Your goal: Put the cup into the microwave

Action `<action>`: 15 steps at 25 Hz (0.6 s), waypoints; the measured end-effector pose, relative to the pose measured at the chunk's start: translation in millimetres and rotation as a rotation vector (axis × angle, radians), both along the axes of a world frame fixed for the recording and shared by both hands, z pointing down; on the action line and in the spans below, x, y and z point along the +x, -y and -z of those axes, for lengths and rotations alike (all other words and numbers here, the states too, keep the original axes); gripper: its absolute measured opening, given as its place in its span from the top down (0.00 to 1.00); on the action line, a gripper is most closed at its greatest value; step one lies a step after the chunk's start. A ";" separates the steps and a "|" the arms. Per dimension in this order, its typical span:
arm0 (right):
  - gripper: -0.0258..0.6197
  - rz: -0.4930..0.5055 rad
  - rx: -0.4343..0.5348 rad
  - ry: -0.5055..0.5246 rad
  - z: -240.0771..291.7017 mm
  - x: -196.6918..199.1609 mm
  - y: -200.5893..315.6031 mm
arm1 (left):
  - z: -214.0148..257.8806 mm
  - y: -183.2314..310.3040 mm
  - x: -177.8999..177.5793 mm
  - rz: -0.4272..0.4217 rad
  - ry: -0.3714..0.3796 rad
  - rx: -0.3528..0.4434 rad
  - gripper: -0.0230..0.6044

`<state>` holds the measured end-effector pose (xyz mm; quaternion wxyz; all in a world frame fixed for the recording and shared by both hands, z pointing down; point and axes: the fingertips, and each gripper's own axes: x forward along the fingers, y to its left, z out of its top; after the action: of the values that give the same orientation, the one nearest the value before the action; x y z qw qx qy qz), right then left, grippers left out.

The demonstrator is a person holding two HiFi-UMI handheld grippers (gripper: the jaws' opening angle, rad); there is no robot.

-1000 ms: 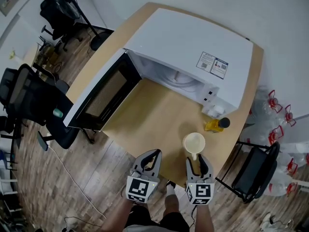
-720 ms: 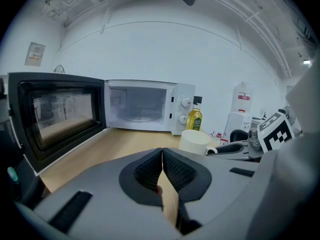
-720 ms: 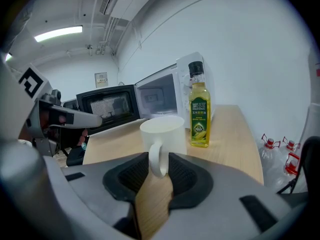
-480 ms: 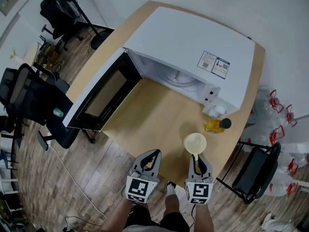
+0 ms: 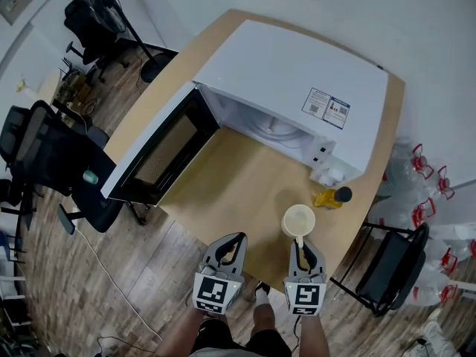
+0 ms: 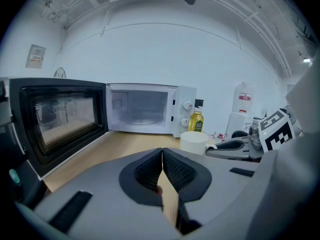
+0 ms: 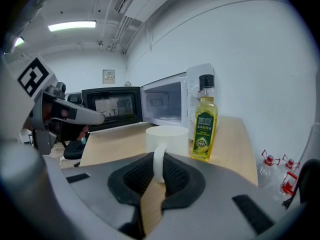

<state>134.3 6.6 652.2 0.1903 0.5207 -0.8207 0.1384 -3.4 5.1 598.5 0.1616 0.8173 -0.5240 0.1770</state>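
Observation:
A cream cup (image 5: 298, 219) stands on the wooden table (image 5: 245, 181) near its front edge, with its handle toward me. My right gripper (image 5: 300, 250) has just been closing and is now shut on that handle; in the right gripper view the pads pinch the cup's (image 7: 167, 136) handle at the right gripper (image 7: 159, 168). The white microwave (image 5: 297, 80) sits at the back of the table with its door (image 5: 160, 151) swung open to the left and its cavity (image 6: 140, 111) bare. My left gripper (image 5: 230, 245) hangs off the table's front edge, and in its own view the left gripper (image 6: 162, 156) is shut on nothing.
A yellow oil bottle (image 5: 332, 196) stands just right of the cup, by the microwave's control panel. Black office chairs (image 5: 44, 147) stand left of the table and another chair (image 5: 394, 262) to the right. Several water bottles (image 5: 424, 177) lie on the floor at right.
The right gripper's jaws went from wide open around the cup's handle to shut on it. The left gripper kept still.

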 end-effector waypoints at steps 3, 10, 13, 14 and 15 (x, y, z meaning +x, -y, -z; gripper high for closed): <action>0.89 0.004 0.007 0.002 6.4 -1.2 -0.1 | 8.0 1.4 -2.1 0.004 0.003 0.013 0.92; 0.89 0.029 0.061 0.025 42.1 -8.5 5.6 | 35.7 3.6 -9.0 0.024 0.010 0.058 0.92; 0.89 0.038 0.091 0.038 64.8 -12.2 7.2 | 55.0 3.0 -13.0 0.037 0.011 0.085 0.92; 0.89 0.043 0.102 0.041 72.9 -13.9 7.6 | 62.3 2.9 -14.6 0.043 0.011 0.096 0.92; 0.89 0.049 0.113 0.045 81.0 -15.7 8.2 | 69.8 3.2 -16.2 0.049 0.012 0.108 0.92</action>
<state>118.7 -1.6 571.3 0.1454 0.5073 -0.8436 0.0989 -19.6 1.9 528.7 0.1184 0.8108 -0.5535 0.1492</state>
